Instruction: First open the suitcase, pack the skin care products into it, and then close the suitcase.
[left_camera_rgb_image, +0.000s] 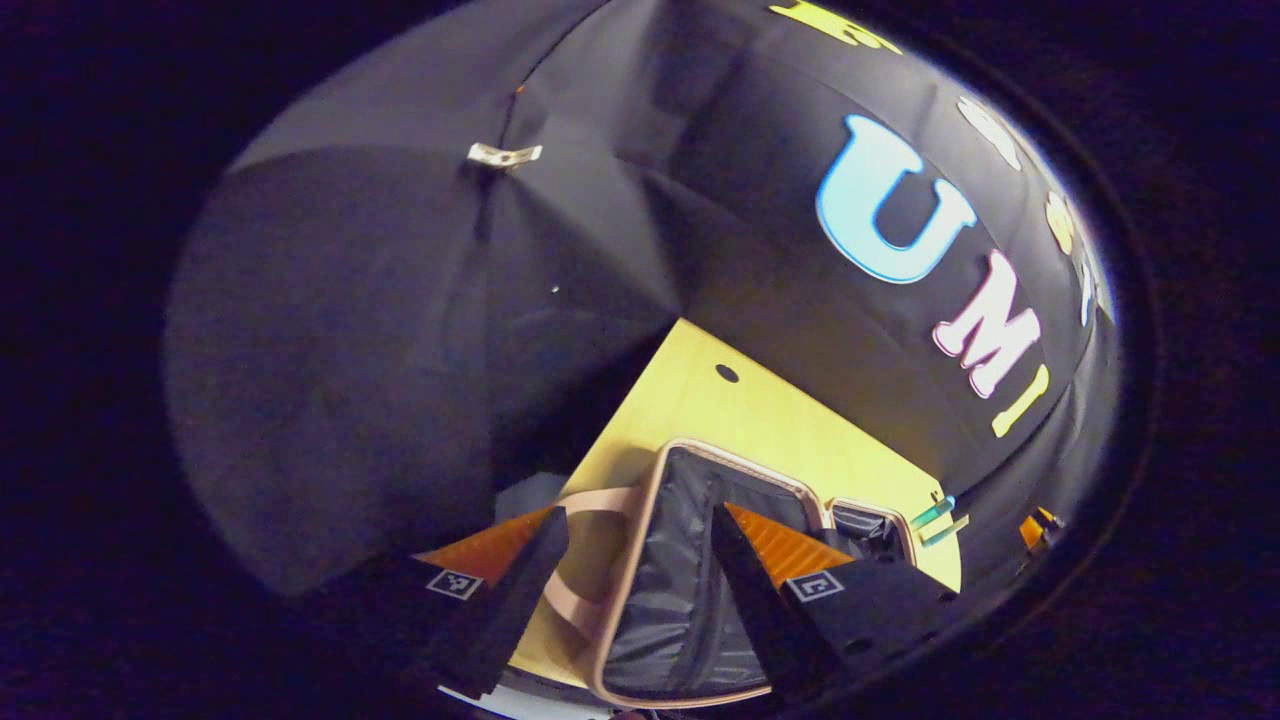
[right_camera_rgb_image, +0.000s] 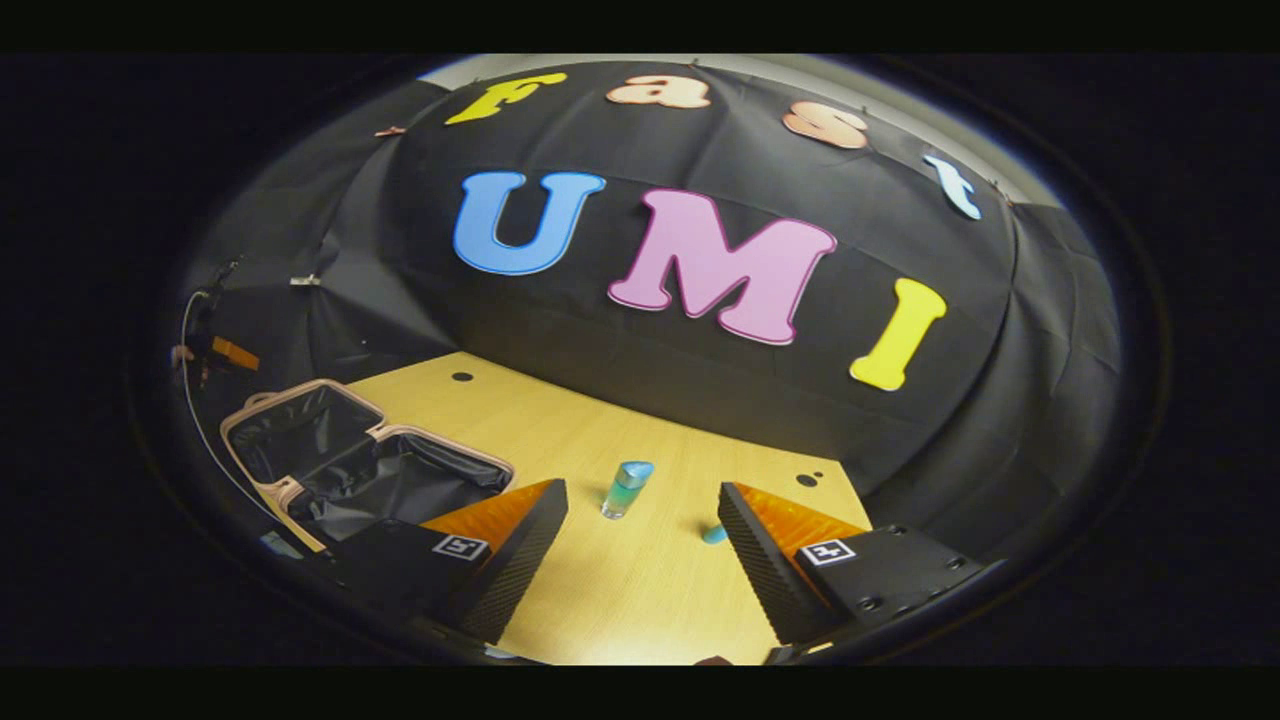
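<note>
The suitcase (left_camera_rgb_image: 665, 600) lies open on the wooden table (left_camera_rgb_image: 760, 410), beige-rimmed with black lining, nothing visible inside. My left gripper (left_camera_rgb_image: 637, 512) hangs open just above its near half and beige handle (left_camera_rgb_image: 585, 560). In the right gripper view the suitcase (right_camera_rgb_image: 300, 430) sits at the far left, both halves spread. A small teal bottle with a blue cap (right_camera_rgb_image: 627, 488) stands upright on the table (right_camera_rgb_image: 620, 590), ahead of my open right gripper (right_camera_rgb_image: 641, 488) and apart from it. A small blue item (right_camera_rgb_image: 714, 534) lies by the right finger. The bottle (left_camera_rgb_image: 935, 515) also shows beyond the suitcase.
The other gripper (right_camera_rgb_image: 215, 350), held above the suitcase, shows at the far left of the right gripper view. Black cloth walls close the table in at the back and sides. Small round holes (right_camera_rgb_image: 462, 377) mark the tabletop near its far edge.
</note>
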